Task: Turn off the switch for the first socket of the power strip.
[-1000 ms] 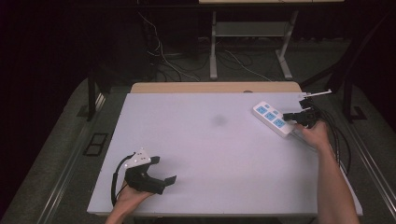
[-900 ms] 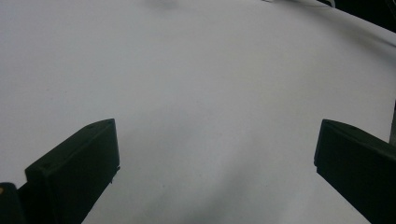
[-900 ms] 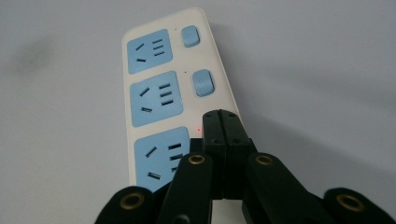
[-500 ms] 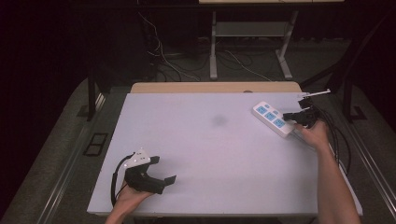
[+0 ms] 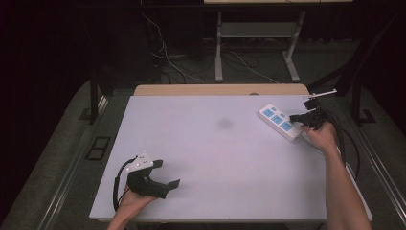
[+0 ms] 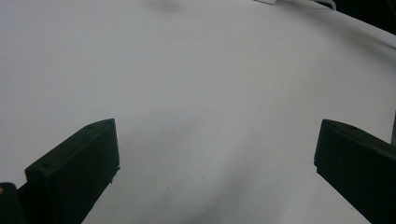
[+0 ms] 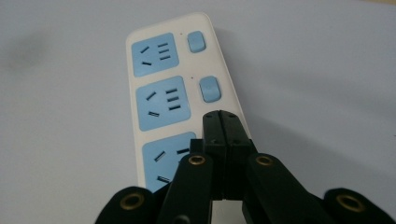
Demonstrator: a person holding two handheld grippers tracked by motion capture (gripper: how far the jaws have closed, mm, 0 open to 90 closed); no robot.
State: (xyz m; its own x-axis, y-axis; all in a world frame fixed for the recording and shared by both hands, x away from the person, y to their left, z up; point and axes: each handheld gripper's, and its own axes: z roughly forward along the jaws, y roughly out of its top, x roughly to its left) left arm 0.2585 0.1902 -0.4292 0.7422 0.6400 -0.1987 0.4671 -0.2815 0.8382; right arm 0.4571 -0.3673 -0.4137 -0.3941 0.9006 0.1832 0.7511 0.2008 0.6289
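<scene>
Near the surface's far right corner lies the power strip (image 7: pixel 180 100), rigid, light, slick plastic best pressed on its switches or gripped across its long sides; the right gripper (image 7: pixel 221 122), jaws together, hovers over its third switch.

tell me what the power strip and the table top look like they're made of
Power strip: looks like moulded plastic, a smooth white shell with rounded edges, matte light-blue socket faces and blue switches; a soft sheen hints at a satin finish.

Table top: a flat, pale, matte sheet, probably laminate or painted board; a tan, wood-like strip shows along its far edge. The exact material is unclear.
</scene>
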